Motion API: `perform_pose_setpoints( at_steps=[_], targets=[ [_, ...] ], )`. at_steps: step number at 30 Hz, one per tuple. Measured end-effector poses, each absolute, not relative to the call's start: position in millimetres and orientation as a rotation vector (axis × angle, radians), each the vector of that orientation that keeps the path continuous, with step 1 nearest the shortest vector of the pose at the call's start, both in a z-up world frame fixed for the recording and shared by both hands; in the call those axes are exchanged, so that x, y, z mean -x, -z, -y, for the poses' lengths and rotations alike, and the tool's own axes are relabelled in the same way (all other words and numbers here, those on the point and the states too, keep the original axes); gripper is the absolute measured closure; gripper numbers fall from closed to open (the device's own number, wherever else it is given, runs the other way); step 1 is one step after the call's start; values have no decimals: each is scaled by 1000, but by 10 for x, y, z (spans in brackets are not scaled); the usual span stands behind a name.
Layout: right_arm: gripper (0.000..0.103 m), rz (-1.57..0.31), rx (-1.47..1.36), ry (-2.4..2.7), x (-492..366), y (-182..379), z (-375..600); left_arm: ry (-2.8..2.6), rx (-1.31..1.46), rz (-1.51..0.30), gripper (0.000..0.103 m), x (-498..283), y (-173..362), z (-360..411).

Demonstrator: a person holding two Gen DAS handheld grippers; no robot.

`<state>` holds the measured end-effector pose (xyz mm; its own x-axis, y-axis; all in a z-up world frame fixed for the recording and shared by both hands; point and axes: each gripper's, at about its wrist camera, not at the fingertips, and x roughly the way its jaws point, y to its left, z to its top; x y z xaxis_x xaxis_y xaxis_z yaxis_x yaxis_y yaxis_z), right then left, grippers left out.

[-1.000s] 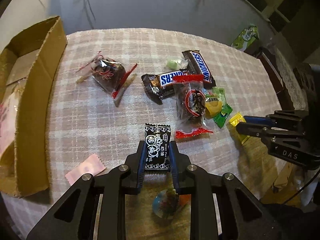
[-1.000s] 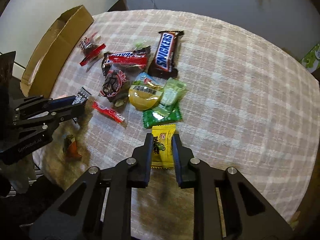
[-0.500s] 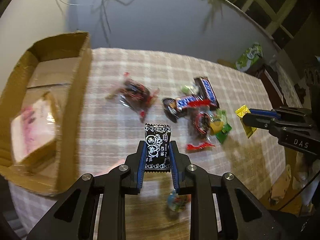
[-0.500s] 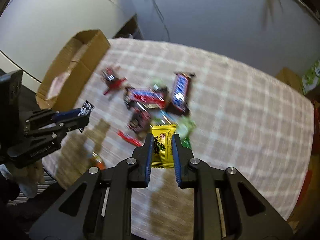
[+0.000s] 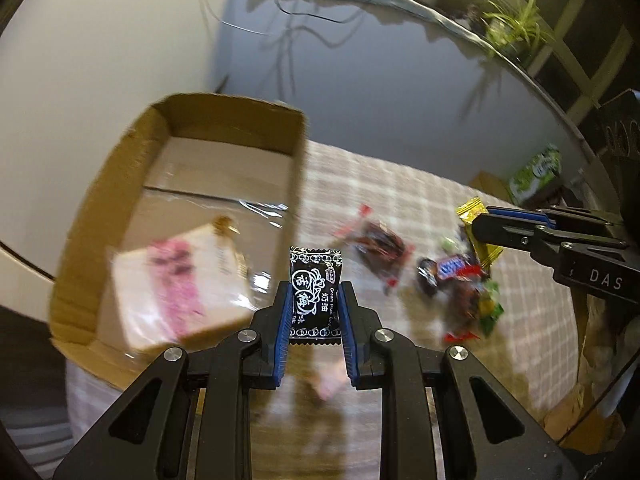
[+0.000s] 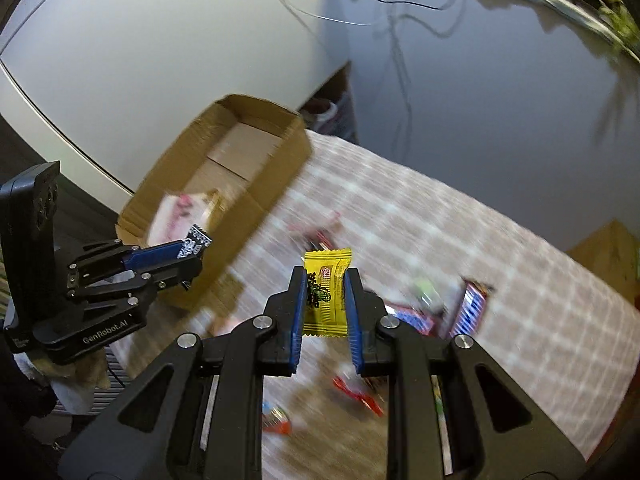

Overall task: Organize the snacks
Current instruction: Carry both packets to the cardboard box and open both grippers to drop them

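Observation:
My left gripper [image 5: 314, 292] is shut on a black candy packet [image 5: 315, 284] with white print, held in the air just right of the cardboard box [image 5: 188, 216]. A pink-and-white packet [image 5: 176, 284] lies inside the box. My right gripper [image 6: 324, 276] is shut on a yellow candy packet [image 6: 326, 292], above the checked tablecloth [image 6: 460, 236]. In the left wrist view the right gripper [image 5: 476, 224] comes in from the right with the yellow candy packet [image 5: 472, 210]. The left gripper [image 6: 192, 250] shows at the box's [image 6: 240, 168] near corner in the right wrist view.
Loose snacks lie on the cloth: a red-ended dark sweet [image 5: 376, 240], Snickers bars [image 5: 448, 270], green and yellow packets [image 5: 488, 308]. A Snickers bar [image 6: 472, 304] and red wrappers [image 6: 356, 394] lie under my right gripper. A wall with cables rises behind the table.
Both grippers have risen and swung left toward the cardboard box, each keeping its candy. The box now fills the left of both views and the snack pile has dropped right and lower.

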<state>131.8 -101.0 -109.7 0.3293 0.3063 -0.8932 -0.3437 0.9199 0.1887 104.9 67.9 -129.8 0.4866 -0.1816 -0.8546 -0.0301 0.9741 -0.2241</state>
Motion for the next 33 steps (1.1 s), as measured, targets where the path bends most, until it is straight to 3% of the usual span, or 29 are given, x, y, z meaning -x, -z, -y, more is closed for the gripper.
perform_pose_setpoints(
  at_steps=[19, 29, 30, 32, 33],
  targets=[
    [84, -1139, 107, -606, -2232, 1292, -224, -41, 287, -1038, 82, -1575, 1417, -1383],
    [84, -1171, 139, -616, -2419, 1454, -422, -40, 271, -1048, 82, -1647, 1479, -1411],
    [84, -1171, 142, -614, -2420, 1456, -425, -39, 274, -1048, 80, -1653, 1475, -1418],
    [80, -1171, 142, -609, -2424, 1457, -423, -49, 272, -1046, 66, -1649, 1466, -1434],
    [77, -1171, 138, -609, -2421, 1456, -415, -53, 273, -1043, 54, -1645, 1463, -1444]
  ],
)
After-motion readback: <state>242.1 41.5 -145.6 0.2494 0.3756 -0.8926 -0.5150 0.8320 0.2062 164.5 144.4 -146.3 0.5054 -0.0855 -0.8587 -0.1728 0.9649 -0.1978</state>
